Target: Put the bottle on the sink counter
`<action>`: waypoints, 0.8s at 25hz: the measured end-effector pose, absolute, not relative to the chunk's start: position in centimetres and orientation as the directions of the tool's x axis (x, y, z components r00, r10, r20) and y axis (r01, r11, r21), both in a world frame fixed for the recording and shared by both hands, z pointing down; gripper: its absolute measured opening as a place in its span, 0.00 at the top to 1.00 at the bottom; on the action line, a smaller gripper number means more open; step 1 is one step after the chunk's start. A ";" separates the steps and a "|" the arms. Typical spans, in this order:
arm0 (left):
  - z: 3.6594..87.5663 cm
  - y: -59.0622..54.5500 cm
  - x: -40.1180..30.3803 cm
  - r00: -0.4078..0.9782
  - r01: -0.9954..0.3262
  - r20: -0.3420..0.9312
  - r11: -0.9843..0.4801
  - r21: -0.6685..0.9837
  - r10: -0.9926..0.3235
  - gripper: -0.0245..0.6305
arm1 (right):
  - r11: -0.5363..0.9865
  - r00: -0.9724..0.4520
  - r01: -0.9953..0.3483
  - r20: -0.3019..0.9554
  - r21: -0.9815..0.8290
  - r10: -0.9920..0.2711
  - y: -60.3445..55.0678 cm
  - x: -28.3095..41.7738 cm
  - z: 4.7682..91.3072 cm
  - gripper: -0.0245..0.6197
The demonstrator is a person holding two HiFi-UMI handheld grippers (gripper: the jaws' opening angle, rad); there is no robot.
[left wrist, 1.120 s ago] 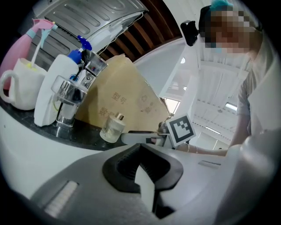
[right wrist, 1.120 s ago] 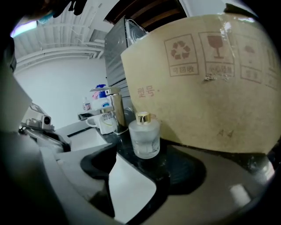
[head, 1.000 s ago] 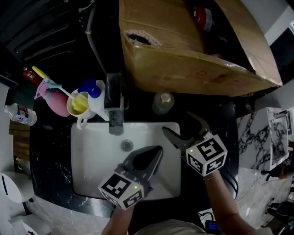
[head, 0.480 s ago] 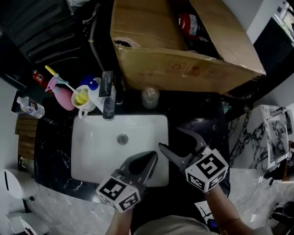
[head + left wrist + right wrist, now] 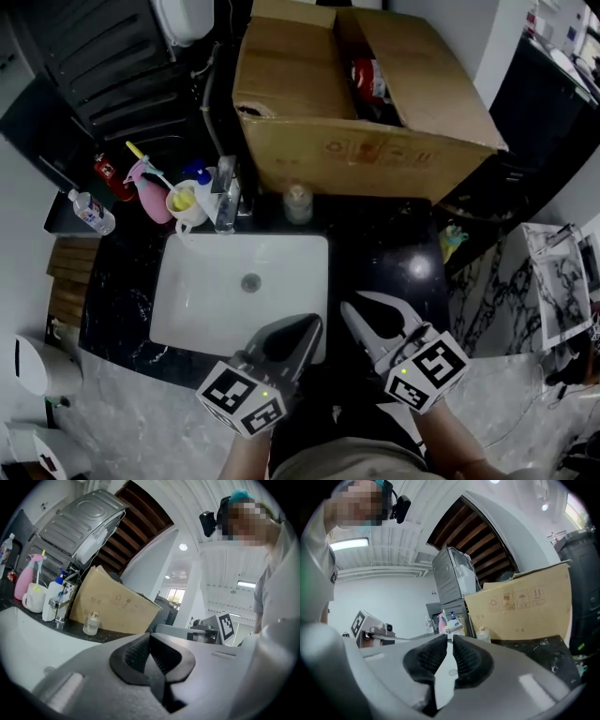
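The bottle (image 5: 298,203), small, clear and pale-capped, stands upright on the black sink counter (image 5: 394,253) behind the basin, just in front of the cardboard box; it also shows as the bottle (image 5: 91,623) and the bottle (image 5: 482,633). My left gripper (image 5: 314,323) hovers over the basin's near right corner, shut and empty; the left gripper view shows the same gripper (image 5: 149,637) with pads together. My right gripper (image 5: 352,302) is over the counter beside the basin. Its jaws have just been closing; the right gripper (image 5: 450,640) shows tips meeting with nothing between.
A large open cardboard box (image 5: 366,103) fills the back of the counter. The faucet (image 5: 225,192), a white cup (image 5: 183,202), a pink spray bottle (image 5: 150,183) and a clear bottle (image 5: 91,211) crowd the back left. The white basin (image 5: 187,300) lies left of both grippers.
Both grippers have drawn back toward the sink's near edge, away from the bottle. The right jaws went from wide open to closed. The left stayed shut.
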State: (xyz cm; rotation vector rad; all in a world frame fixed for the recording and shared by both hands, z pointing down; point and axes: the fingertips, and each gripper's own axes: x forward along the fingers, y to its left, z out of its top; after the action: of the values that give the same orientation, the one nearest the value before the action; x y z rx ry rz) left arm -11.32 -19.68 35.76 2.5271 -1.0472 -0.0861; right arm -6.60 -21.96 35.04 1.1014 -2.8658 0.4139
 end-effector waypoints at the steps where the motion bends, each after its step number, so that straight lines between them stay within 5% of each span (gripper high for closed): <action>1: 35.2 -19.0 -11.0 0.715 -0.669 0.085 -0.643 0.374 -0.694 0.95 | 0.721 -0.757 -0.651 0.125 -0.237 -0.642 -21.2 -6.4 34.8 0.90; 20: 30.9 -9.7 -5.1 0.676 -0.704 -0.005 -0.648 0.290 -0.737 0.95 | 0.853 -0.860 -0.506 0.007 -0.127 -0.509 -9.8 -2.9 29.5 0.96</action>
State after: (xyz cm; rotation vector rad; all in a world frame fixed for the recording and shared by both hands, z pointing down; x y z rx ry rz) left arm -5.14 -9.74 30.93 2.6270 -1.1539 -0.1769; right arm -2.86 -9.76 29.48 0.8359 -3.0498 0.1978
